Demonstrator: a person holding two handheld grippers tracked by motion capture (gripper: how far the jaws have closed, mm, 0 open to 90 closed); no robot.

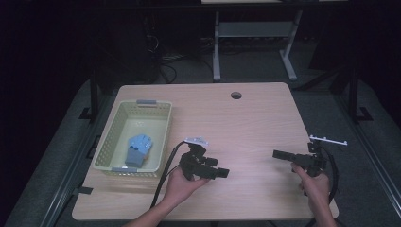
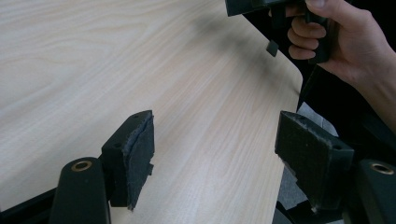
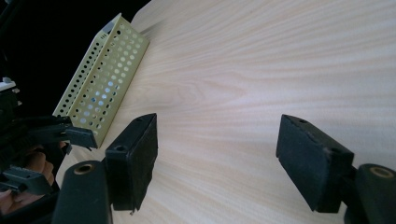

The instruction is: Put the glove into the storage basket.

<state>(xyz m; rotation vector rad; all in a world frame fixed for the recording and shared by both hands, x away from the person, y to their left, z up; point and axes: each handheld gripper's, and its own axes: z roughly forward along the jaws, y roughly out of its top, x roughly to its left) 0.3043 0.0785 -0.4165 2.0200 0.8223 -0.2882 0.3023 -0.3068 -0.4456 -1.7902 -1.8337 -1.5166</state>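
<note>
No readable writing. Light wood table (image 1: 246,118), dark room. Perforated basket (image 1: 113,137) near left edge. Left gripper (image 2: 215,149), right gripper (image 3: 217,154): jaws apart, empty.

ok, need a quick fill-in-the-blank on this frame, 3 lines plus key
1. The blue object lies inside the perforated ____.
2. Both the left gripper and the right gripper have their jaws ____.
3. The round hole sits near the table's ____ edge.

Missing words: basket; open; far

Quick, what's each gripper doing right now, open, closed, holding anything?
Left gripper: open, holding nothing, over bare table.
Right gripper: open, holding nothing.
</note>
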